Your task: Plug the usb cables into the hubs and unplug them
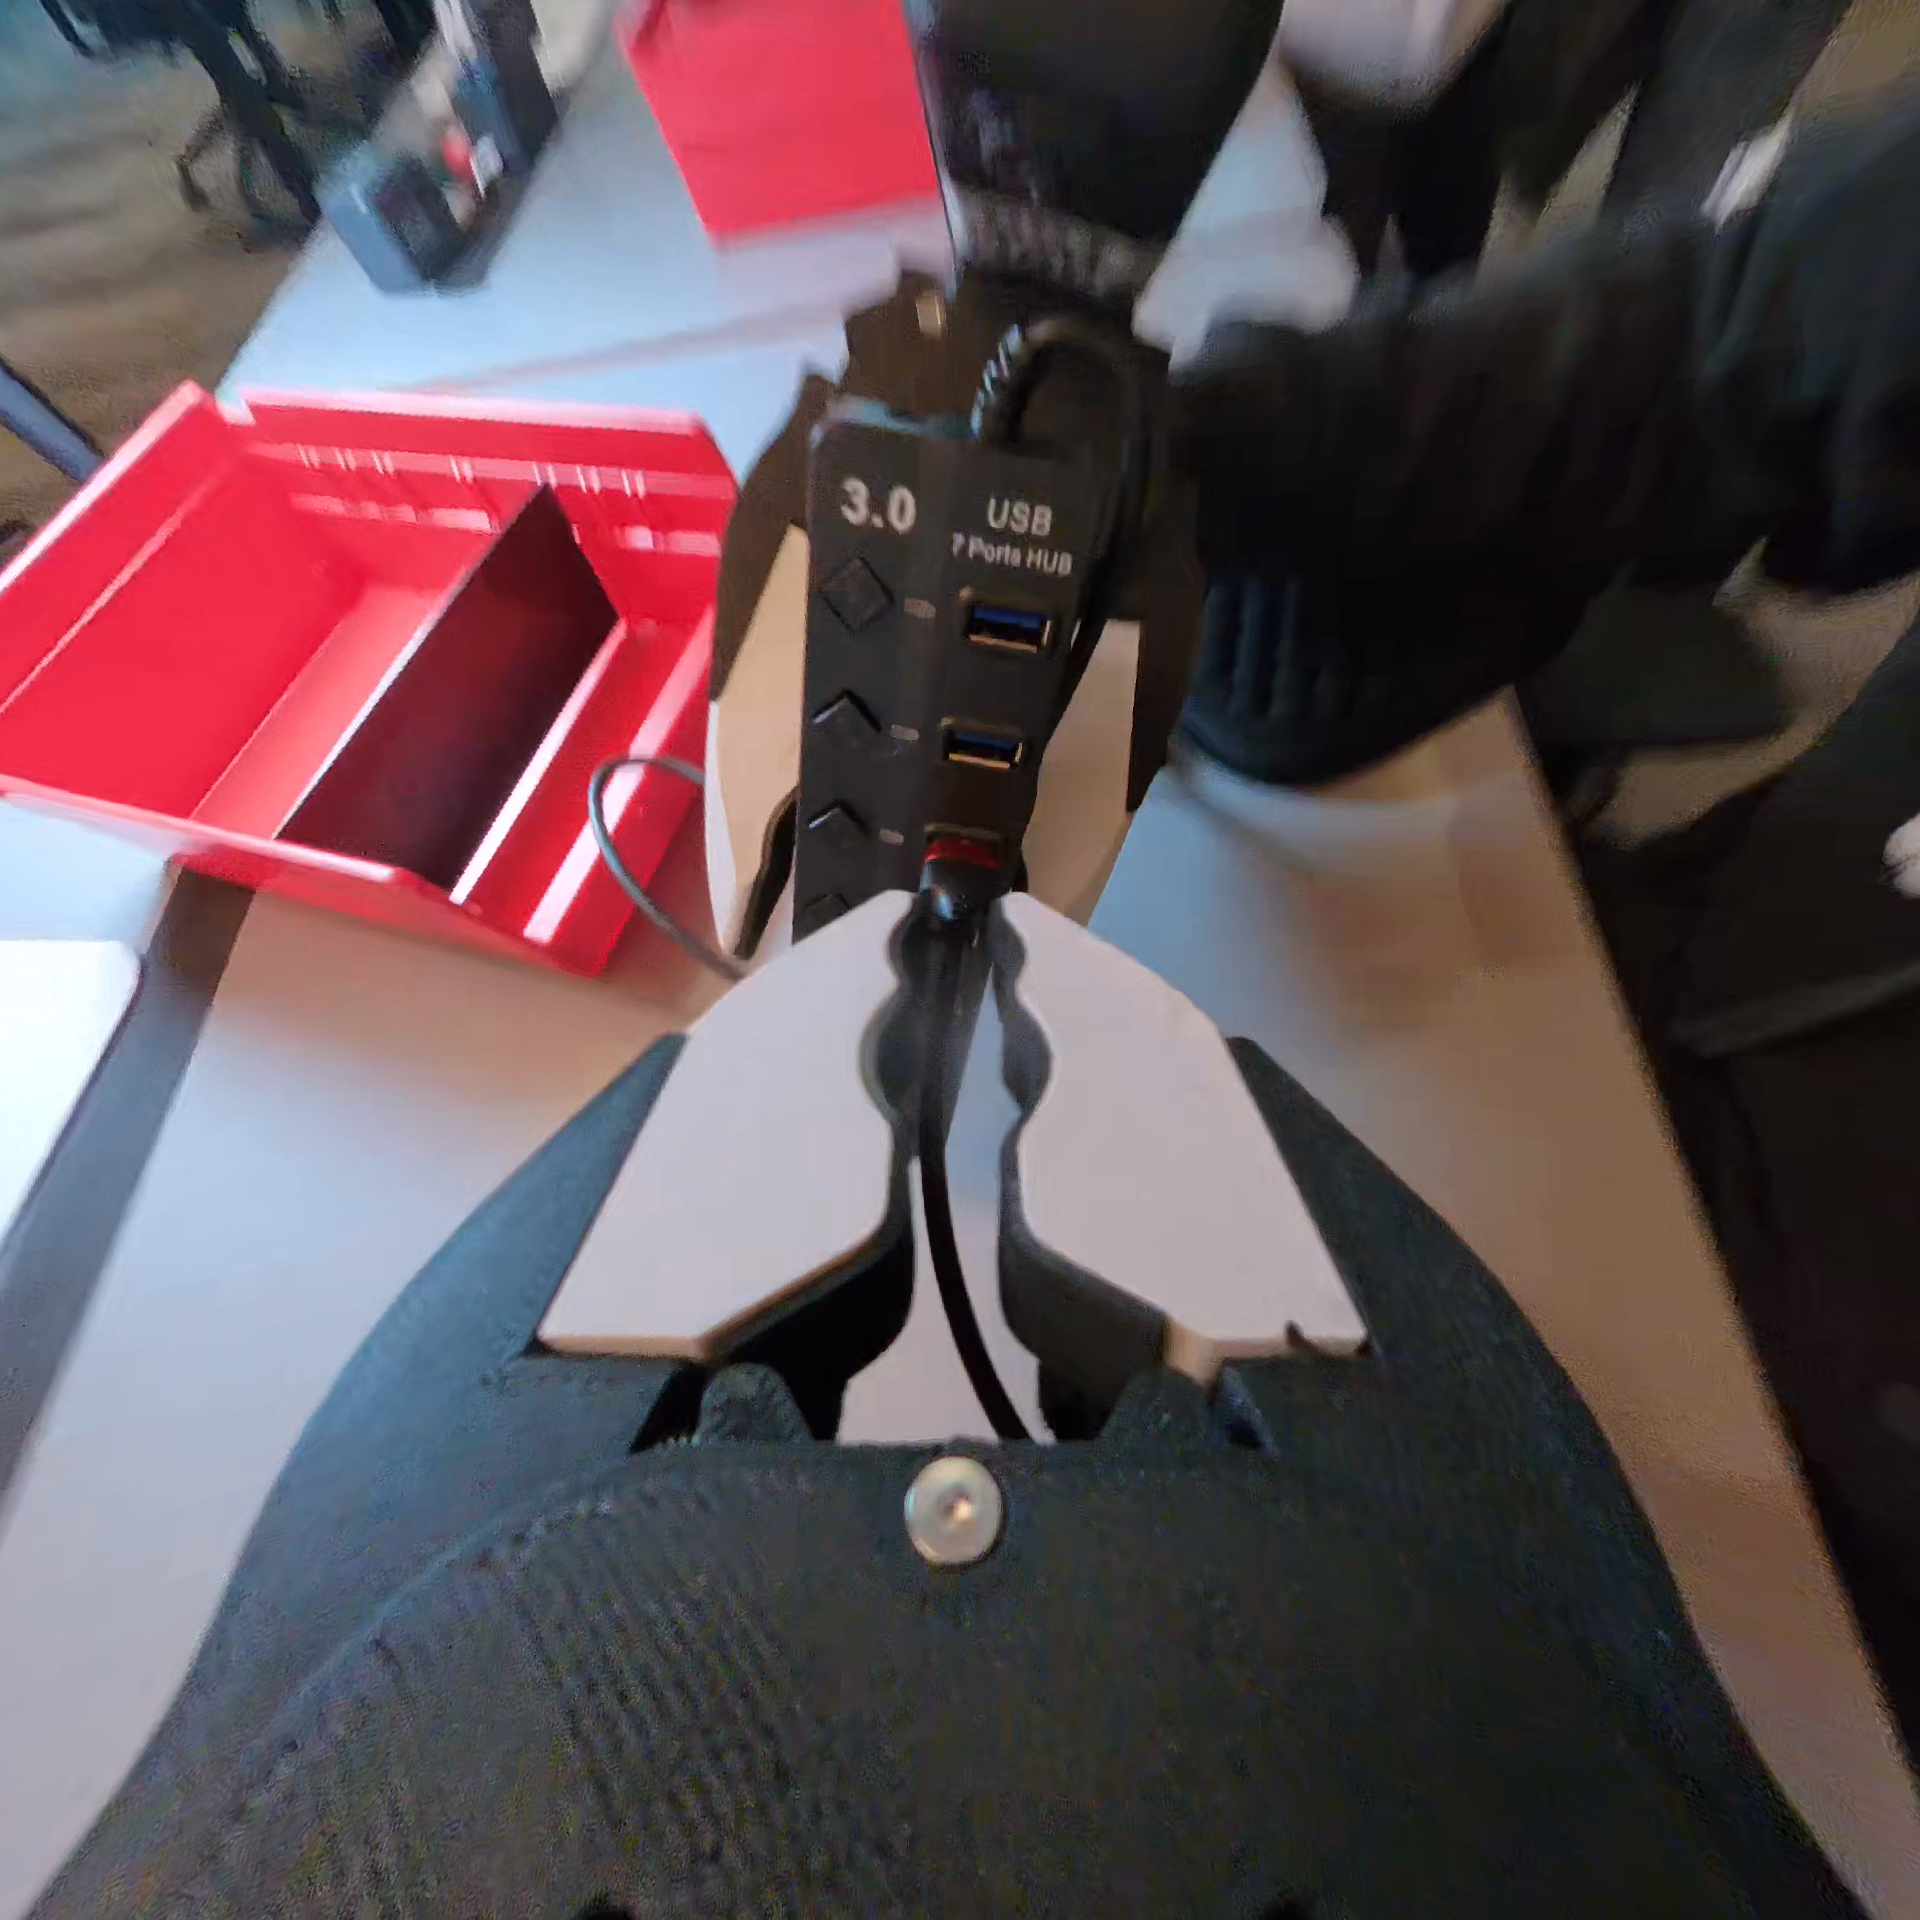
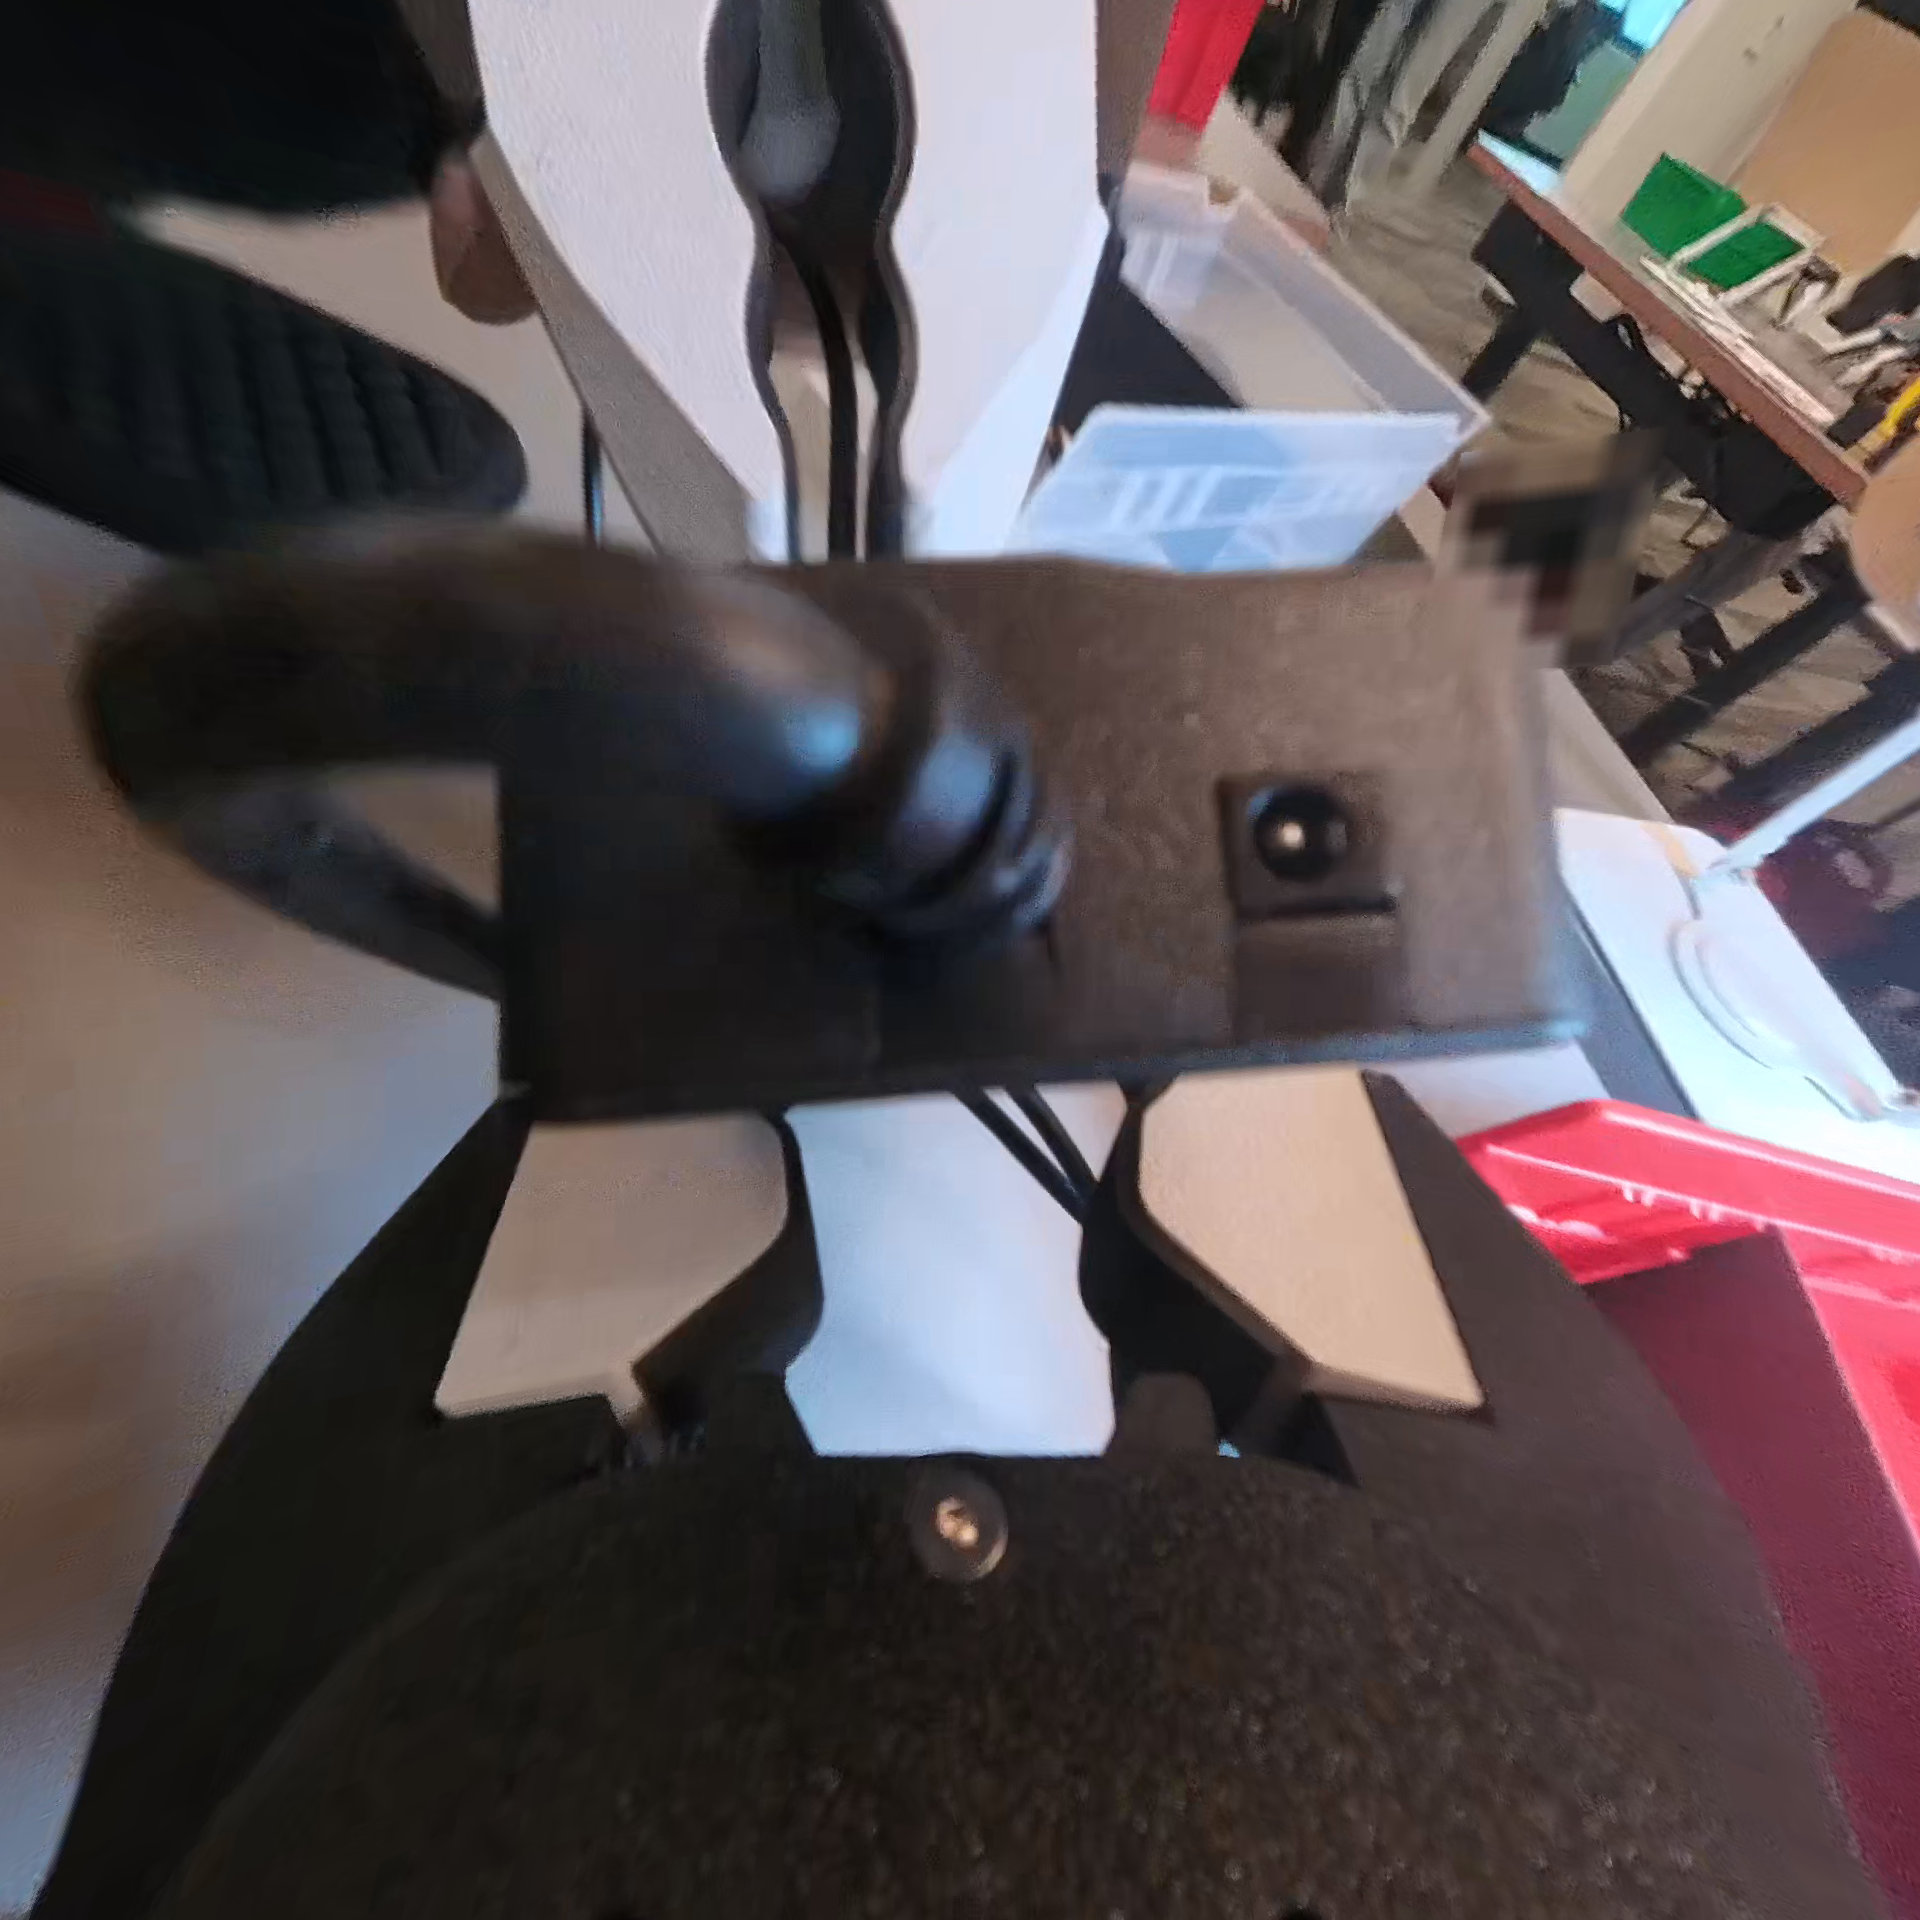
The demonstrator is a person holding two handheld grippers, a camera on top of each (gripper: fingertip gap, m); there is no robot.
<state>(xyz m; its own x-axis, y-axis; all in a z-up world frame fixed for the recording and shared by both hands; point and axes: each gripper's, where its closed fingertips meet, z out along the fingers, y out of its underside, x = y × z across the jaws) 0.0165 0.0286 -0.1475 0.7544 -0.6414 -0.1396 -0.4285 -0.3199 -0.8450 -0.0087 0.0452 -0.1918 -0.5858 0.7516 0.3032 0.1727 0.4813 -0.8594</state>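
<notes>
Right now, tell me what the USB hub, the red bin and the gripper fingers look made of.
USB hub: likely hard plastic, matte black, with moulded buttons and a faintly grainy face.
Red bin: probably moulded plastic, smooth and slightly glossy, thin ribbed walls.
Left gripper fingers: seemingly 3D-printed plastic, rough layered black texture, with flat pale faces.

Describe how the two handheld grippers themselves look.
Both match: the left gripper and right gripper each have a rough, textured black body, one silver screw at the centre, and two flat white fingers with wavy black inner pads.
</notes>
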